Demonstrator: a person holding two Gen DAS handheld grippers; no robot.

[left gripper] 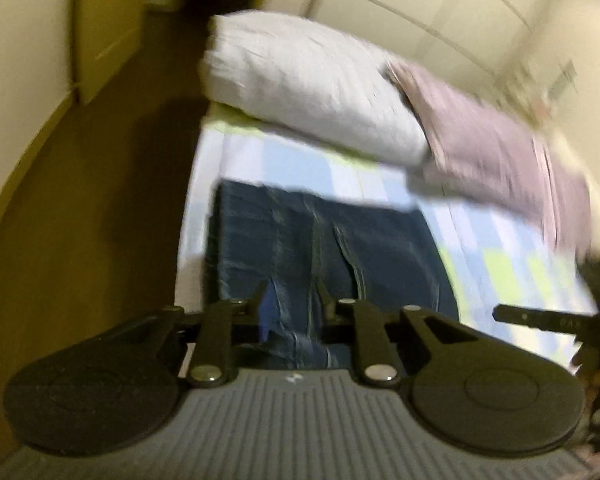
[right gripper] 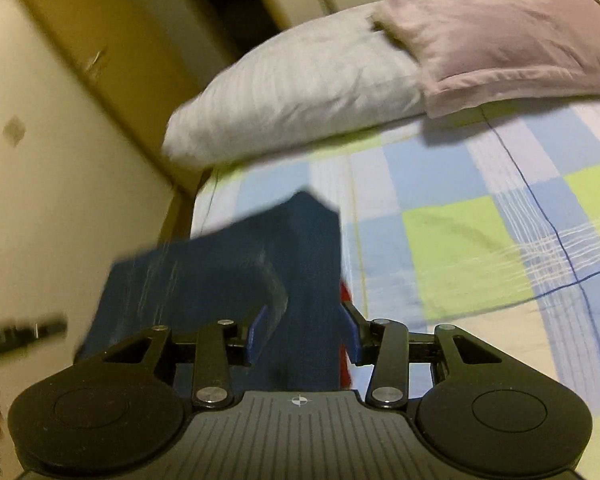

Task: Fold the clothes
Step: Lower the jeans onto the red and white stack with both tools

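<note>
A big bed (right gripper: 480, 240) fills both views, covered with a checked sheet in blue, green and white. At its head lie two pillows, touching each other: a white pillow (left gripper: 308, 80) near the bed's edge and a pinkish-purple pillow (right gripper: 500, 40) beside it. The thing to fold is a pair of dark blue jeans (left gripper: 320, 248). They lie on the sheet near the side of the bed, in front of the pillows, with bare floor (left gripper: 80, 220) just past them. In the left wrist view the jeans look partly flat, though the picture is blurry. The left gripper (left gripper: 292, 304) has its two fingers close together with denim running between them, so it seems to be pinching the jeans, but the blur makes that hard to be sure of. The right gripper (right gripper: 304, 328) has its blue fingers (right gripper: 258, 334) spread about halfway, with a raised fold of the jeans between them; I cannot tell if the fingers press on the cloth or just sit beside it. Here is what could go wrong. If the right gripper's hold is loose, the lifted fold could slip out and flop down crooked. The jeans are also close to the bed's edge, so a hard pull could drag them off onto the floor.
</note>
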